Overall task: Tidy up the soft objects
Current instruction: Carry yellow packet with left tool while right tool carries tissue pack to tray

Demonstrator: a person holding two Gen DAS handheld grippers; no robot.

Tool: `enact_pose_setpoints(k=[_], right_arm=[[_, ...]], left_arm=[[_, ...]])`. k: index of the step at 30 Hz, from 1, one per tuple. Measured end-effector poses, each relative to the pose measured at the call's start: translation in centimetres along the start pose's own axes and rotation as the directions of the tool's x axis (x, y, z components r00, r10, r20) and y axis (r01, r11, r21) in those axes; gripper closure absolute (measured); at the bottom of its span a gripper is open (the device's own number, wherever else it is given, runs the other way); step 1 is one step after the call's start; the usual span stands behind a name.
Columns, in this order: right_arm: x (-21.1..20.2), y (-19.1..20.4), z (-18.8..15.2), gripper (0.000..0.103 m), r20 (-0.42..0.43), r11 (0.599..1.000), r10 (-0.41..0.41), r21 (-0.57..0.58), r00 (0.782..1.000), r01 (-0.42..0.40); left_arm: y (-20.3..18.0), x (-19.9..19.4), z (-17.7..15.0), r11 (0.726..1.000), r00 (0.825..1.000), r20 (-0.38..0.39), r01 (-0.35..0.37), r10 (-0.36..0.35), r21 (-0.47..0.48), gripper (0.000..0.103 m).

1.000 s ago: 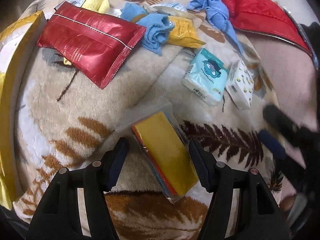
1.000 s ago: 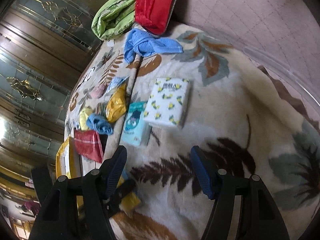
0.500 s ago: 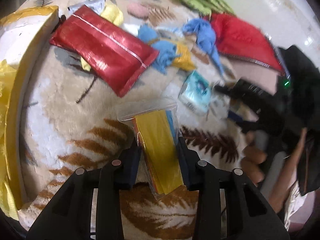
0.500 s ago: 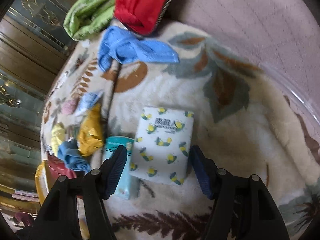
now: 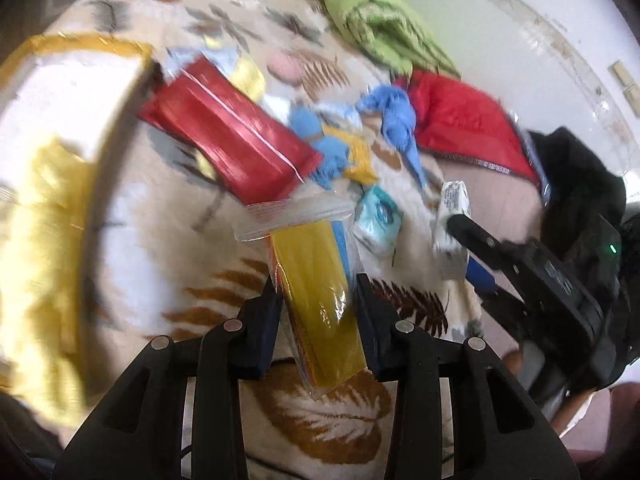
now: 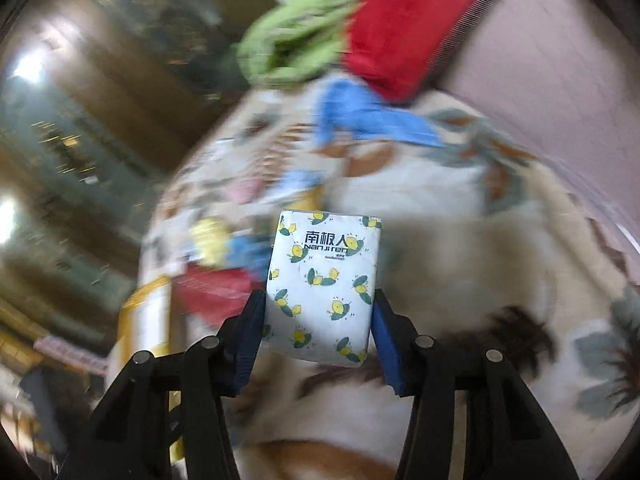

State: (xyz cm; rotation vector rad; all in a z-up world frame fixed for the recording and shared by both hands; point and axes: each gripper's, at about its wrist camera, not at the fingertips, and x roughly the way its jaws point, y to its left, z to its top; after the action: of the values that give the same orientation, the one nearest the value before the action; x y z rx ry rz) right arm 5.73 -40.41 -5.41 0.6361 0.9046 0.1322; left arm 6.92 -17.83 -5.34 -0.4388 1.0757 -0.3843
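Observation:
My left gripper (image 5: 318, 300) is shut on a clear zip bag of yellow and orange cloths (image 5: 316, 280) and holds it above the leaf-patterned blanket (image 5: 160, 248). My right gripper (image 6: 320, 320) is shut on a white tissue pack with lemon print (image 6: 324, 280), lifted off the blanket (image 6: 460, 264). In the left wrist view the right gripper (image 5: 460, 236) shows at the right with the same tissue pack (image 5: 450, 208). A teal tissue pack (image 5: 378, 220) lies on the blanket beside it.
A red foil pack (image 5: 232, 148), blue cloths (image 5: 394, 116), a yellow pouch (image 5: 358, 160), a red cushion (image 5: 460, 120) and a green cloth (image 5: 380, 28) lie farther back. A yellow-edged box (image 5: 60, 92) stands at the left. Wooden cabinets (image 6: 80, 120) rise behind.
My left gripper closed on the zip bag and lifted it. My right gripper moved down onto the lemon tissue pack, closed on it and raised it.

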Motion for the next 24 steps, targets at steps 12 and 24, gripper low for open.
enact_pose_setpoints(k=[12,24], right_arm=[[4.4,15.3,-5.2,0.052,-0.212,0.916,0.227,-0.285,0.951,-0.282],[13.7,21.4,-5.8,0.051,-0.313,0.911,0.114,-0.345,0.943,-0.225]], left_arm=[[10.5,-12.9,2.2,0.995,0.976,0.195,-0.085,0.094,-0.055,0.068],[20.1,-12.2,7.4,0.979,0.974,0.148,-0.154,0.173,-0.133,0.068]])
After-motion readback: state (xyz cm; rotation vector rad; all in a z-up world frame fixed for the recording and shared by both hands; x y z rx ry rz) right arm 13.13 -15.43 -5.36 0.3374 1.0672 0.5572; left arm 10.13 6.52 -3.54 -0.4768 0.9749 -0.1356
